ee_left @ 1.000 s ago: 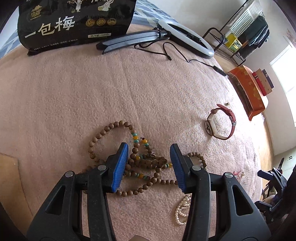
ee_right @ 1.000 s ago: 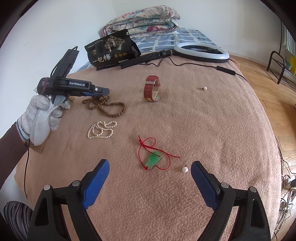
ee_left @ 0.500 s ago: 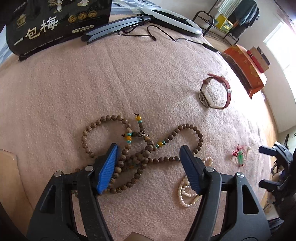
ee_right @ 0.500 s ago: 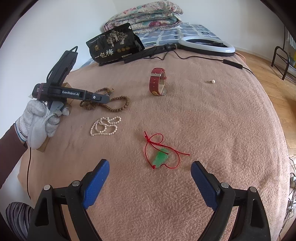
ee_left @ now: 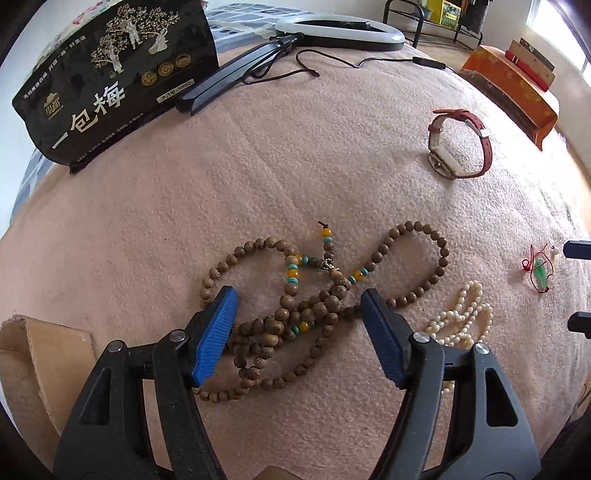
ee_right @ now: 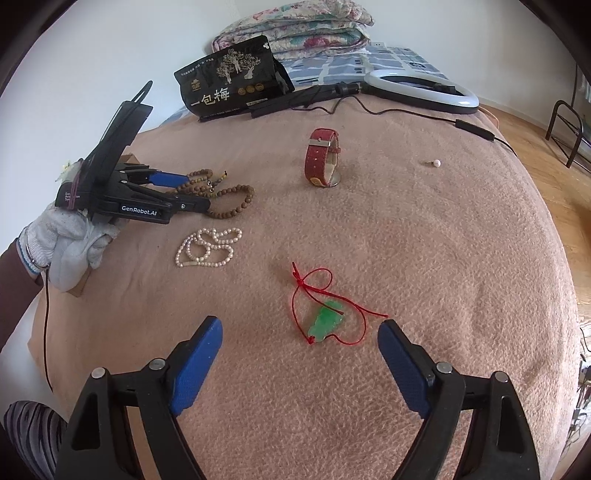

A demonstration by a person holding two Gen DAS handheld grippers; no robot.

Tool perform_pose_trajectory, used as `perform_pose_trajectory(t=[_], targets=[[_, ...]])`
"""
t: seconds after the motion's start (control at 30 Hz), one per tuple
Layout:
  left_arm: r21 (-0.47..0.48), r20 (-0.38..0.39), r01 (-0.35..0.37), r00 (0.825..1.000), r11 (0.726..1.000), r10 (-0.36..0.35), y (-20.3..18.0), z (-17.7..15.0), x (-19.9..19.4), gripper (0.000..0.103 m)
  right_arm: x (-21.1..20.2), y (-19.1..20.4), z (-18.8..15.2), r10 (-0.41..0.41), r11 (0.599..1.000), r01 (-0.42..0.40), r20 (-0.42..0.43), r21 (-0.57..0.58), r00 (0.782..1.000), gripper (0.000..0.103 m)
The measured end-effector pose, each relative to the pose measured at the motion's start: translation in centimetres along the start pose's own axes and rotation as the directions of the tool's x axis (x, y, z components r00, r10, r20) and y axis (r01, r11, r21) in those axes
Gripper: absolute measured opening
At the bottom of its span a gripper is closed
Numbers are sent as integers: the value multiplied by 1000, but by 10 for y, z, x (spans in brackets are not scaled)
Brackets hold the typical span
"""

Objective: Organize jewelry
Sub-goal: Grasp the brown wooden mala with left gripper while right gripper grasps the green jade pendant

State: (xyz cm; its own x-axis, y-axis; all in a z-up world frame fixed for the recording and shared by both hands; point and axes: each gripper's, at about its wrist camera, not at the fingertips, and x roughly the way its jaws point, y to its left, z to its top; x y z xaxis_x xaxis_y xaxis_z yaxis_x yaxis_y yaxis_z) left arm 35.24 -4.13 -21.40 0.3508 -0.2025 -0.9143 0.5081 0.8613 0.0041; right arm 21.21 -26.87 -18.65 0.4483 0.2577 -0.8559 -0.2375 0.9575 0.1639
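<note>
A long string of brown wooden beads with yellow and turquoise beads lies tangled on the pink blanket. My left gripper is open, its jaws on either side of the bead pile; it also shows in the right wrist view. A white pearl strand lies right of it. A green jade pendant on red cord lies just ahead of my open, empty right gripper. A red-strapped watch stands further back. A single pearl earring lies far right.
A black snack bag, a ring light with its folded stand and cable, and folded quilts lie at the far side. A cardboard piece sits at the left edge. The bed drops off to wooden floor on the right.
My left gripper has drawn back and its jaws have widened around the wooden beads. My right gripper has moved forward, closer to the jade pendant; a small pearl beside the pendant has left its view.
</note>
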Motion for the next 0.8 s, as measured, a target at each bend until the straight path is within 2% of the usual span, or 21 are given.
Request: perform_pose_trajectory(t=[0.1, 0.3, 0.47, 0.57, 0.67, 0.73, 0.8], targets=[[-49, 11, 31, 999, 998, -30, 4, 1, 1, 53, 8, 0, 1, -3, 1000, 3, -20, -2, 1000, 74], [-58, 35, 59, 998, 997, -57, -6, 4, 5, 27, 23, -4, -1, -45, 999, 45, -67, 10, 997, 69], [-92, 57, 72, 996, 993, -66, -8, 4, 6, 17, 30, 2, 3, -56, 998, 56, -65, 0, 996, 67], [-115, 66, 88, 995, 989, -81, -6, 1, 5, 10, 35, 6, 7, -85, 996, 83, -73, -25, 994, 61], [-111, 67, 82, 995, 990, -75, -7, -1, 3, 7, 37, 9, 9, -120, 992, 117, -76, -51, 990, 51], [-114, 69, 78, 995, 990, -70, -7, -4, 0, 7, 36, 7, 10, -132, 990, 128, -76, -52, 988, 38], [-132, 73, 83, 995, 988, -74, -5, -6, -2, 6, 35, 3, 10, -126, 992, 124, -75, -38, 989, 30]])
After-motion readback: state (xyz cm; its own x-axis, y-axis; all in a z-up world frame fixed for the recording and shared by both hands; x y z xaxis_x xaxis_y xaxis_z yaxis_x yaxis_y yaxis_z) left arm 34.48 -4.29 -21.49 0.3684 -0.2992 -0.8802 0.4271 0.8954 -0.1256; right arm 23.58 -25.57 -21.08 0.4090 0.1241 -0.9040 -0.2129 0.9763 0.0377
